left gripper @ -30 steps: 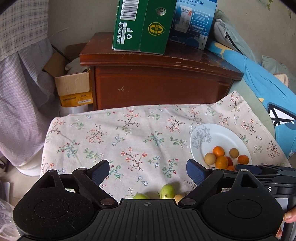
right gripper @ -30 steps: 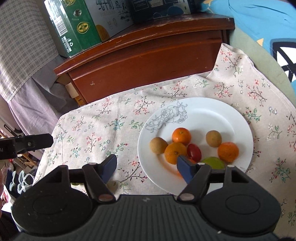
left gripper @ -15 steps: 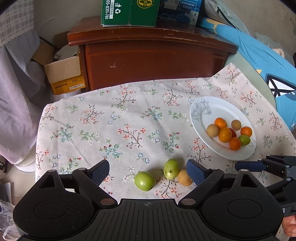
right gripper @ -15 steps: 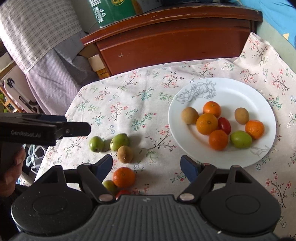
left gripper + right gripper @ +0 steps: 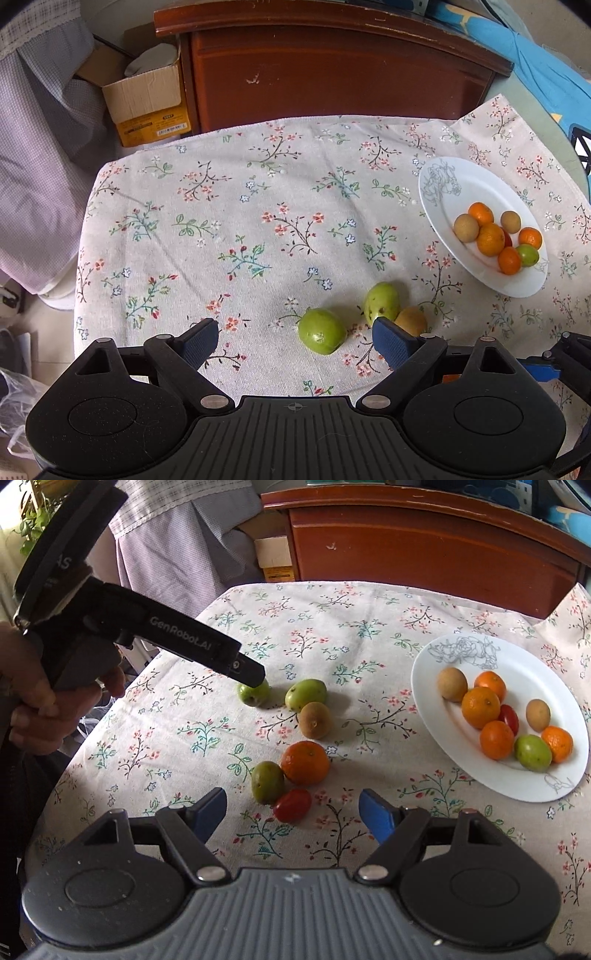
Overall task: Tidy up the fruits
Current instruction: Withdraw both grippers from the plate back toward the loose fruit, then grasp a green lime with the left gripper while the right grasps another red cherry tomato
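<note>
Blocking the bottom of each wrist view, the gripper housings hide the near edge of the table. In the left view the left gripper (image 5: 295,338) has its jaws spread wide and grasps nothing; a green fruit (image 5: 321,331) lies on the cloth between its fingers, nearer the right one. That right finger (image 5: 388,341) covers part of a brown fruit (image 5: 413,320), which touches a second green fruit (image 5: 381,302) just above it. At lower right only a black and blue sliver of the other tool shows.

In the right view the right gripper (image 5: 293,808) is likewise released, holding nothing. A red tomato (image 5: 292,805) lies between its fingers, touching a green fruit (image 5: 267,781) beside an orange (image 5: 305,762). The left tool reaches in from the upper left, held in a hand (image 5: 33,686) cut off by the frame edge; its tip overlaps a small green fruit (image 5: 253,693), and I cannot tell whether they touch.

A plate (image 5: 461,653) at the right holds oranges, brown fruits, a green one and a tomato half hidden behind an orange.

Everything rests on a floral cloth (image 5: 240,221). Behind it stands a dark wooden cabinet (image 5: 332,74), with a cardboard box (image 5: 147,103) to its left, checked fabric at the far left and blue cloth at upper right, all cut off by the frame.
</note>
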